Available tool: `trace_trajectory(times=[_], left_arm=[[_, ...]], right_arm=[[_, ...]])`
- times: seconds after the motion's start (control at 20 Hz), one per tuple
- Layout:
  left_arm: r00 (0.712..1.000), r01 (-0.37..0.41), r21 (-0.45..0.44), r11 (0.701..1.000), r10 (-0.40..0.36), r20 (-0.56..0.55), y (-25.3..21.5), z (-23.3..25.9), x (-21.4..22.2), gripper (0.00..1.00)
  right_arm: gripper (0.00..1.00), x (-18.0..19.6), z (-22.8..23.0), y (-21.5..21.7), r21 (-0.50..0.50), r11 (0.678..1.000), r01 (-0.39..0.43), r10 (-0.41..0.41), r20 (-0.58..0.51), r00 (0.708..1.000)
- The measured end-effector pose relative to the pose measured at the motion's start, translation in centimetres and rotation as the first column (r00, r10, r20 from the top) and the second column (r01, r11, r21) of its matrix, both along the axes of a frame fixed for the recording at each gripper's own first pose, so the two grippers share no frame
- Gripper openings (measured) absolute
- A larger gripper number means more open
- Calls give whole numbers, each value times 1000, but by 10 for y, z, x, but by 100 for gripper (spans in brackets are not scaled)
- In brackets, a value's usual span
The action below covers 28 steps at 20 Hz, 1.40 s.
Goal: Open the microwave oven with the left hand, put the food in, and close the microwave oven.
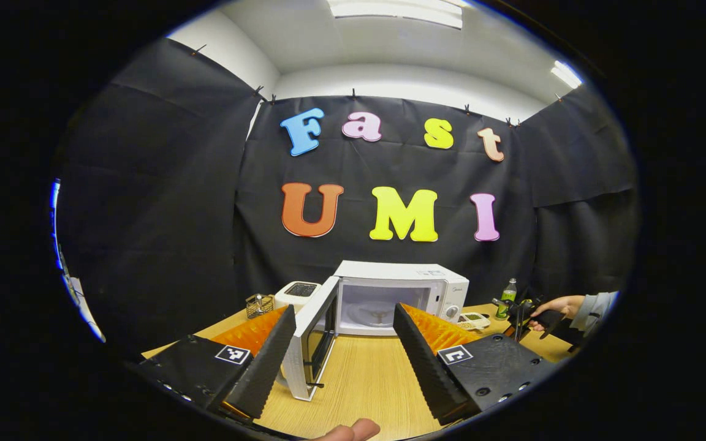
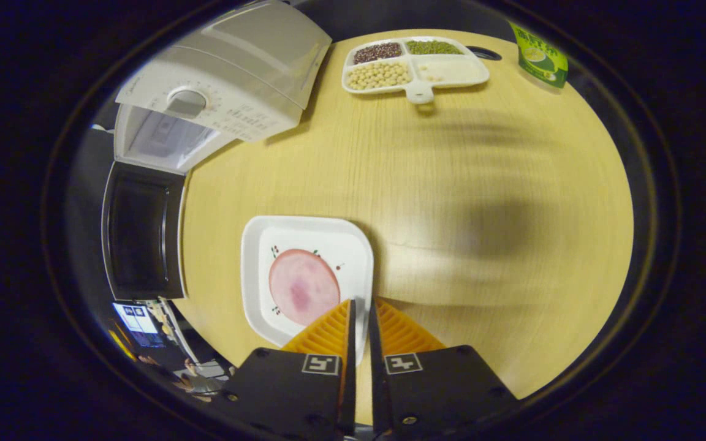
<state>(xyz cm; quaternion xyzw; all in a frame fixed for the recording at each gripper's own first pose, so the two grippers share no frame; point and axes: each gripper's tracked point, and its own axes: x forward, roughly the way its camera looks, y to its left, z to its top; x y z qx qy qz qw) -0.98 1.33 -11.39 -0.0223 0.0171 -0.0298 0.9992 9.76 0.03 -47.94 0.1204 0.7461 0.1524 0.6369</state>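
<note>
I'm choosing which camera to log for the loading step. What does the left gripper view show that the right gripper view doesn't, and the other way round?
Left gripper view: the open left gripper facing the microwave's bare cavity, plus a green bottle and a hand holding the other gripper.
Right gripper view: from above, the right gripper closed on the rim of the plate with a ham slice, and a divided tray of beans.
Both: the microwave with its door open, on the wooden table.
</note>
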Motion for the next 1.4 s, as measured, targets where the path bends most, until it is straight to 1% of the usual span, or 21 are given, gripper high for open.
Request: trace_trajectory(times=[0.05, 0.1, 0.15, 0.2, 0.25, 0.3, 0.4, 0.45, 0.5, 0.6, 0.65, 0.7, 0.75, 0.8, 0.85, 0.95, 1.1, 1.25, 1.3, 1.35, 1.4], left_arm=[[1000, -4, -3, 1000, 4, -5, 0, -1, 3, 95], [1000, -7, -9, 1000, 7, -10, -1, -1, 4, 95], [1000, -7, -22, 1000, 7, -10, -2, 0, 5, 95], [1000, -1, -33, 999, 0, -16, -5, 1, 5, 95], [1000, 6, -41, 999, -7, -22, -7, -1, 4, 95], [1000, 7, -43, 999, -8, -24, -8, -1, 6, 95], [1000, -5, -29, 1000, 5, -23, -5, 0, 4, 95], [1000, -8, -19, 1000, 7, -21, -6, 1, 3, 95], [1000, -8, -10, 1000, 8, -21, -6, 1, 1, 95], [1000, -4, 2, 1000, 4, -24, -8, 3, 0, 95], [1000, 1, 3, 1000, -1, -22, -9, 4, -3, 95], [1000, 9, 1, 1000, -9, -16, -11, 6, -5, 95], [1000, 21, -1, 1000, -21, -10, -14, 7, -6, 95], [999, 32, -3, 999, -32, -8, -17, 7, -9, 95], [999, 40, -5, 999, -40, -5, -19, 6, -12, 95], [999, 54, -1, 999, -54, 1, -21, 8, -19, 95], [999, 33, 6, 999, -33, 10, -12, 12, -28, 95], [1000, 23, 1, 1000, -23, 19, -4, 15, -38, 95], [1000, 18, 0, 1000, -18, 21, 1, 15, -42, 95], [1000, 13, -1, 1000, -13, 24, 5, 17, -47, 95], [1000, 10, 1, 1000, -10, 25, 10, 16, -51, 95]], right_arm=[[0, 2, -2, 0, 32, 999, 33, -32, -30, 999], [0, 3, -2, 2, 67, 996, 65, -61, -58, 996], [4, 3, -2, 1, 99, 993, 67, -61, -68, 996], [4, 4, -2, -1, 124, 990, 70, -61, -73, 995], [0, 2, -1, 0, 141, 987, 79, -68, -80, 994], [4, 2, -1, 1, 156, 984, 86, -74, -80, 994], [4, 5, 0, 1, 179, 979, 101, -93, -50, 994], [0, 6, 2, -1, 185, 975, 120, -117, -26, 993], [4, 7, 6, -2, 200, 970, 139, -141, -2, 990], [4, 7, 13, -8, 224, 960, 166, -178, 36, 983], [0, 5, 15, -8, 235, 955, 180, -195, 45, 980], [4, 3, 17, -8, 243, 952, 189, -207, 50, 977], [4, 1, 19, -6, 253, 947, 198, -219, 58, 974], [0, -1, 22, -5, 260, 944, 205, -229, 66, 971], [4, -5, 32, -4, 269, 938, 216, -244, 74, 967], [4, -15, 52, 0, 276, 927, 254, -286, 82, 955], [4, -31, 78, 18, 277, 912, 302, -340, 98, 935], [4, -47, 95, 49, 277, 919, 281, -329, 147, 933], [0, -49, 101, 63, 281, 913, 295, -345, 149, 927], [4, -53, 107, 76, 288, 906, 310, -362, 146, 921], [4, -58, 113, 90, 295, 898, 327, -379, 137, 915]])
